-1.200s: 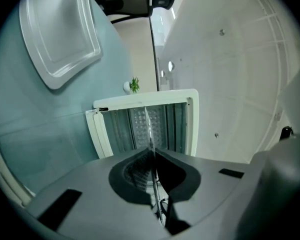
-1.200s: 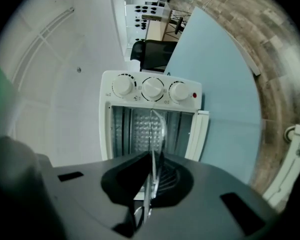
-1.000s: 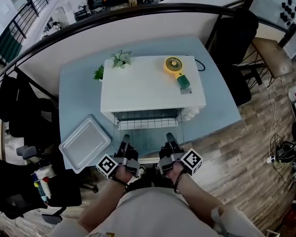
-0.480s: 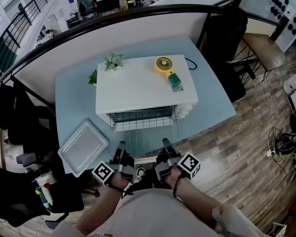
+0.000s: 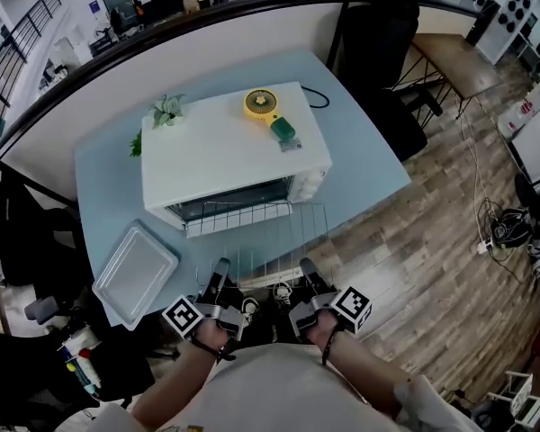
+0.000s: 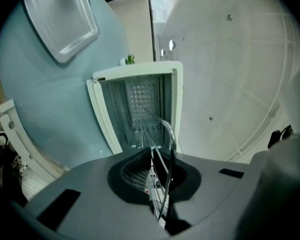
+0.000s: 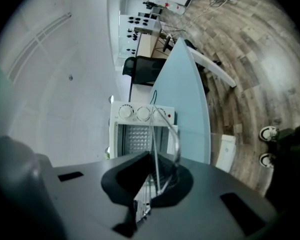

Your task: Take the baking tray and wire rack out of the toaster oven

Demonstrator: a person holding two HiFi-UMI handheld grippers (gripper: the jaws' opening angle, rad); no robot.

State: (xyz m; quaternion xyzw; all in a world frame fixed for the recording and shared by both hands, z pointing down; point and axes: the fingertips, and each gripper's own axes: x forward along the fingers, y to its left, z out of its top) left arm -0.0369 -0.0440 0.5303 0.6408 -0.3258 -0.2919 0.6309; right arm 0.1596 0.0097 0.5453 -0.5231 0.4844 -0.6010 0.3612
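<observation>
The white toaster oven (image 5: 225, 156) stands on the blue table (image 5: 103, 201) with its front open. The wire rack (image 5: 270, 241) sticks out of it toward me, held level, its far edge still at the oven's mouth. My left gripper (image 5: 220, 272) is shut on the rack's near left edge, my right gripper (image 5: 307, 271) on its near right edge. In the left gripper view the rack (image 6: 159, 134) runs edge-on from the jaws to the oven opening (image 6: 140, 109); the right gripper view shows the rack (image 7: 165, 144) likewise. The baking tray (image 5: 135, 273) lies on the table, left of the oven.
A yellow fan (image 5: 263, 104) and a green object (image 5: 284, 131) sit on the oven's top; a small plant (image 5: 166, 111) stands behind it. Black office chairs (image 5: 378, 52) stand at the right, wooden floor (image 5: 432, 232) lies beyond the table's edge.
Both grippers have drawn back toward me with the wire rack, so more of it now stands out of the oven. The baking tray has not moved on the table.
</observation>
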